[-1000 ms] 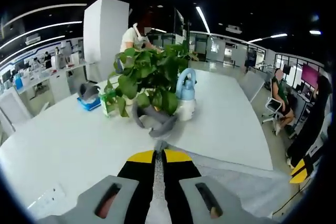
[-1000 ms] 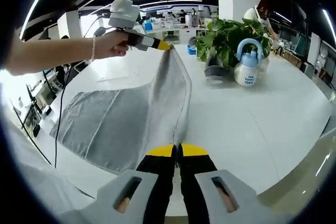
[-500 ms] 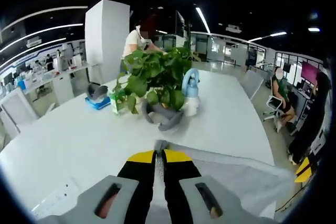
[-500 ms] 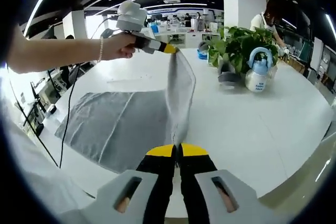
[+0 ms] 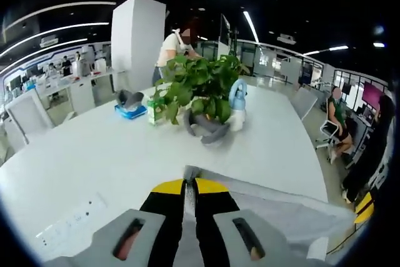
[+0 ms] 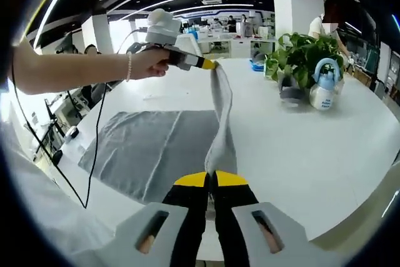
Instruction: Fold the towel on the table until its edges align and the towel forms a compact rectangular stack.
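left gripper view, own claw: the left gripper [image 5: 189, 187] rises from the bottom centre, its yellow tips pressed together on a corner of the grey towel [image 5: 275, 207]
left gripper view, towel: a small fold pokes up between the tips at the centre; the rest of the cloth runs off to the lower right of the frame, with one straight edge slanting down to the right
left gripper view, table: the white table [image 5: 81, 161] spreads across the middle; a potted plant [image 5: 200, 85] and a blue-capped spray bottle [image 5: 237, 105] stand above centre, well apart from the pinched corner
right gripper view, own claw: the right gripper [image 6: 210, 183] at the bottom centre is closed on another corner of the towel [image 6: 156, 148], the cloth entering between its yellow tips
right gripper view, other claw: the left gripper [image 6: 212, 65], held by a hand [image 6: 147, 64], shows in the upper centre, its tip pinching the far end of a raised strip
right gripper view, key relation: the raised edge hangs as a narrow band, its long axis running from the bottom centre up to the upper centre; the flat part of the towel lies on the table [image 6: 300, 148] to the left of that band
right gripper view, judgement: the fold probably calls for both claws to carry this held edge leftwards in the frame, over the flat part, to meet the far edge at the left
right gripper view, nearer hand: both claws hold the same edge, one at each end, so neither is nearer to the cloth
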Demonstrator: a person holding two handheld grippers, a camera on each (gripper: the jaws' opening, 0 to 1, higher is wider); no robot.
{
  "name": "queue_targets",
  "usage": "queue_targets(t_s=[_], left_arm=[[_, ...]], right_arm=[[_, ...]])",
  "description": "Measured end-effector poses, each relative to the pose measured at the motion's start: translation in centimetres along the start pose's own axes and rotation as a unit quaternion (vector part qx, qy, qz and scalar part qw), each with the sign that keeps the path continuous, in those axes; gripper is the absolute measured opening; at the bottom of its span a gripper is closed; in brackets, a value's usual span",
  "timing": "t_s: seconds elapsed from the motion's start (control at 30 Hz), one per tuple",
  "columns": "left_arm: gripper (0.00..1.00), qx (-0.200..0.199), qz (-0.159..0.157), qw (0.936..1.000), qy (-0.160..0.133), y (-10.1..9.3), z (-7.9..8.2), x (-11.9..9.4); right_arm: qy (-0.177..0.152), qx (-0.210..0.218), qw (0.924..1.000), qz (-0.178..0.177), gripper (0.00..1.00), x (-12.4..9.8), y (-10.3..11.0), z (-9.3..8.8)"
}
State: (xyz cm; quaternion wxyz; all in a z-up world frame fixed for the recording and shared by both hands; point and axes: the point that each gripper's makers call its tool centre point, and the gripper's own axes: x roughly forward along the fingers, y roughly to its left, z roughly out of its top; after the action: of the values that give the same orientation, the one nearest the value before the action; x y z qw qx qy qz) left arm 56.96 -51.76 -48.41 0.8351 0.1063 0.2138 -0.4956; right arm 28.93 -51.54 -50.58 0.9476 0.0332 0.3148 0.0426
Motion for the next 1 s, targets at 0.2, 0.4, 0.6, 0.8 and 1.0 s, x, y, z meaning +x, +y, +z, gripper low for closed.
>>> queue_targets(t_s=[0.2,0.4,0.6,0.8,1.0], left_arm=[[0.05,0.011,0.01,0.9999,0.007,1.4,-1.3,-1.8],[0.05,0.005,0.027,0.9996,0.007,3.1,-2.3,-4.1],[0.05,0.002,0.041,0.9991,0.004,4.6,-3.1,-6.2],[0.05,-0.014,0.051,0.9986,-0.003,5.9,-3.8,-7.8],[0.05,-0.015,0.056,0.9983,-0.007,6.8,-4.2,-9.0]], right_arm=[[0.013,-0.018,0.9994,0.025,0.0,0.6,2.7,-0.5],[0.02,-0.035,0.998,0.048,0.0,0.9,5.3,-0.8],[0.024,-0.055,0.9959,0.067,0.0,1.4,7.5,-0.7],[0.03,-0.076,0.9928,0.088,0.0,1.6,9.5,-0.6],[0.034,-0.1,0.9885,0.107,0.0,2.0,11.6,-0.4]])
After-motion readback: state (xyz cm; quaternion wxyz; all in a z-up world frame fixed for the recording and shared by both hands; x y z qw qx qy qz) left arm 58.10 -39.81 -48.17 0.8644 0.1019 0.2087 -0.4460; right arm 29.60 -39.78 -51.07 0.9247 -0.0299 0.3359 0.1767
